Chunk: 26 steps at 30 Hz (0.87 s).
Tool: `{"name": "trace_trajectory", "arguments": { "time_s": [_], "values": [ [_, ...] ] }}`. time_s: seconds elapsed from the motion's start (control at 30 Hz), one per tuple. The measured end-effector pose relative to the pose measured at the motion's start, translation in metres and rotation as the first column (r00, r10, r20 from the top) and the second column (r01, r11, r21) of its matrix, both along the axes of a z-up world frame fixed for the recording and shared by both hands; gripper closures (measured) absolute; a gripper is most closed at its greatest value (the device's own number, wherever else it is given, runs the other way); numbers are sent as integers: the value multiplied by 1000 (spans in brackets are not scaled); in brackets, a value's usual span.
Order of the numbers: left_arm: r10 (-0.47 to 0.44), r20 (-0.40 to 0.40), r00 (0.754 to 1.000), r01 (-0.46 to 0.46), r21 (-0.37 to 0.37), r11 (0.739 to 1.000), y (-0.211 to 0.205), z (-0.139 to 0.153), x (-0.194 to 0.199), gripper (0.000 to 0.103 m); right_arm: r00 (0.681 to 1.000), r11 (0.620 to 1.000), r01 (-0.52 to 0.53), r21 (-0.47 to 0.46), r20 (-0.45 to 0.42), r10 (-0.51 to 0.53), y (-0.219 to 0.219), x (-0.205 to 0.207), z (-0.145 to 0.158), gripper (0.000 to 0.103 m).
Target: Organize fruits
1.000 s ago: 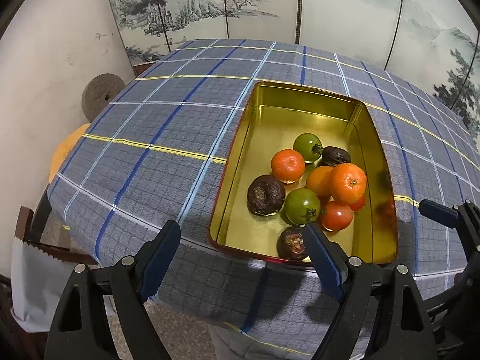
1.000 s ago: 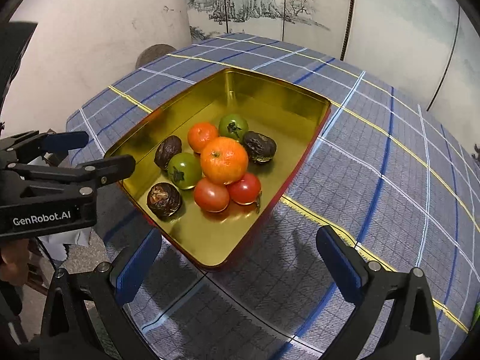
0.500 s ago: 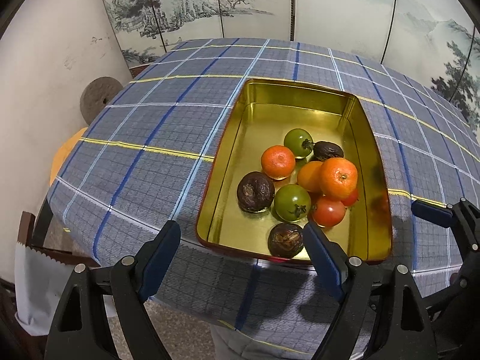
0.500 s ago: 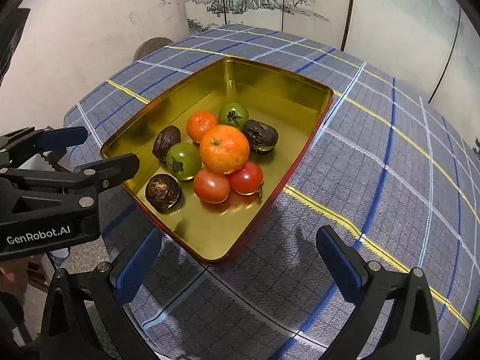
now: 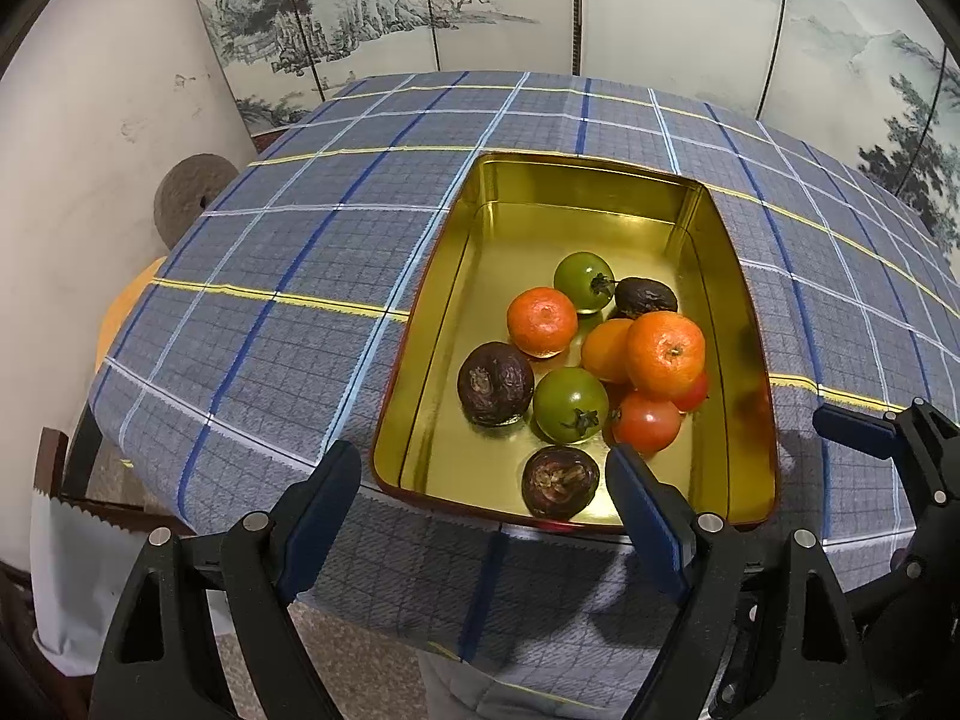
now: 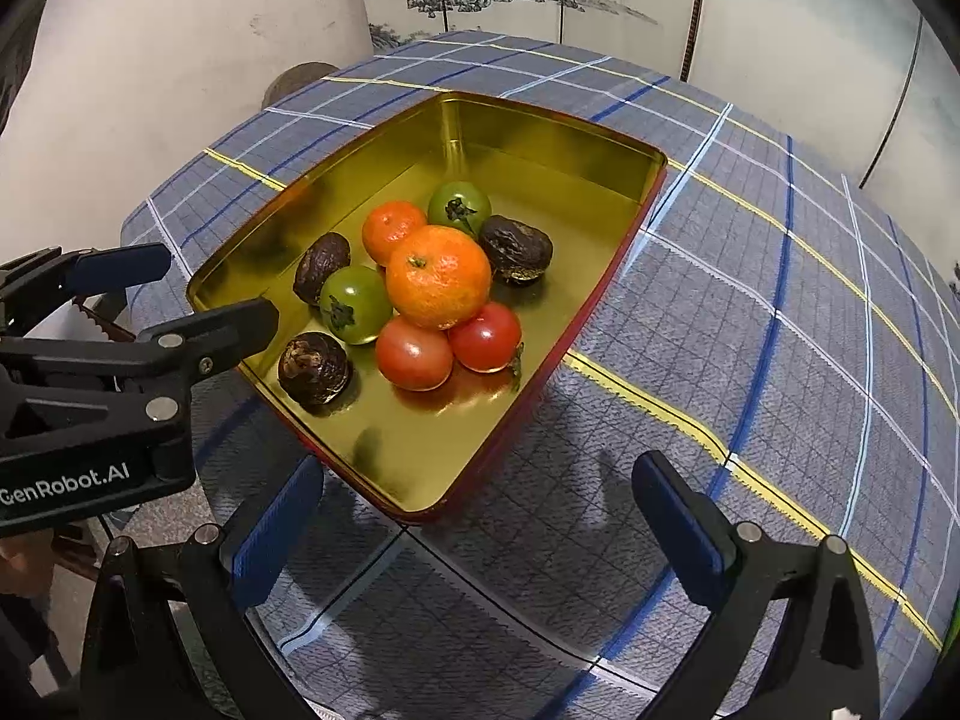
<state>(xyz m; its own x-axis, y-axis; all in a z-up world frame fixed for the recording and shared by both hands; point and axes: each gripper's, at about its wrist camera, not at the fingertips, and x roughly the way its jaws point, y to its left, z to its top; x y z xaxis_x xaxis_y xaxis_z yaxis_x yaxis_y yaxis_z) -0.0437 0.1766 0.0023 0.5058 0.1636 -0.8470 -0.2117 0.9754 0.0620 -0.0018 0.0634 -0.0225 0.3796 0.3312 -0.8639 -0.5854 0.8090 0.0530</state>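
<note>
Both the left gripper (image 5: 483, 495) and right gripper (image 6: 477, 507) hang wide apart and empty over the plaid tablecloth (image 5: 288, 276), the fruit-filled gold tin (image 6: 420, 468) just ahead of their fingertips, a painted screen (image 5: 372, 6) beyond.

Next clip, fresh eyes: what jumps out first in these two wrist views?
A shiny gold tin sits on the blue plaid tablecloth, with fruit heaped in its middle: a big orange rides on top of red tomatoes, with green tomatoes and dark wrinkled fruits around it. Both open grippers, left and right, hover at the tin's near edge, holding nothing.
</note>
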Motion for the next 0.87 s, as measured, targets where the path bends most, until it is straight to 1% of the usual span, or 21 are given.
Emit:
{"name": "trace_trajectory", "arguments": {
  "time_s": [0.3, 0.5, 0.87],
  "values": [
    [-3, -2, 1000, 3, -7, 1000, -1, -1, 2, 19, 1000, 1000, -8, -5, -3, 8, 1, -1, -1, 1],
    [-4, 3, 1000, 4, 6, 1000, -2, 0, 2, 19, 1000, 1000, -10, -6, -6, 10, 2, -1, -2, 1],
    [-25, 6, 1000, 25, 2, 1000, -5, 2, 2, 19, 1000, 1000, -9, -5, -4, 9, 1, -1, -1, 1]
  ]
}}
